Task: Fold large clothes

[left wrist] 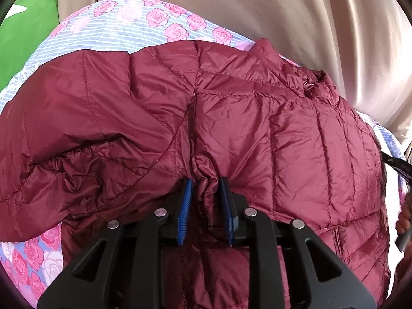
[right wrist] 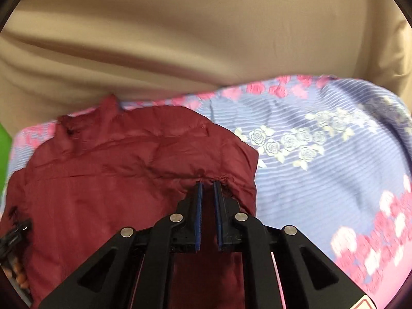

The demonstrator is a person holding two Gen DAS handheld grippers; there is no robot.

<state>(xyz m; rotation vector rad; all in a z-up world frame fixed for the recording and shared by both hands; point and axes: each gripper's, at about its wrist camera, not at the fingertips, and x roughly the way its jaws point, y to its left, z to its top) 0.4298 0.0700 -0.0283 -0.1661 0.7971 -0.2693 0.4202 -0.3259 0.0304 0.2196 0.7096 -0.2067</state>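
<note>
A maroon quilted down jacket (left wrist: 231,118) lies spread on a floral bedsheet (left wrist: 123,25), its collar (left wrist: 314,82) at the far right and a sleeve folded over on the left. My left gripper (left wrist: 206,193) has its blue pads around a bunched ridge of the jacket's near edge, and the cloth fills the gap. In the right wrist view the jacket (right wrist: 116,167) sits to the left, collar (right wrist: 69,128) at the back. My right gripper (right wrist: 208,184) is shut, and the jacket's right-hand edge puckers at its tips. This view is blurred.
Beige draped cloth (left wrist: 283,13) rises behind the bed, also filling the top of the right wrist view as beige cloth (right wrist: 180,38). A green item (left wrist: 25,31) sits at the far left. Bare floral sheet (right wrist: 322,167) extends to the right of the jacket. A hand (left wrist: 404,219) shows at the right edge.
</note>
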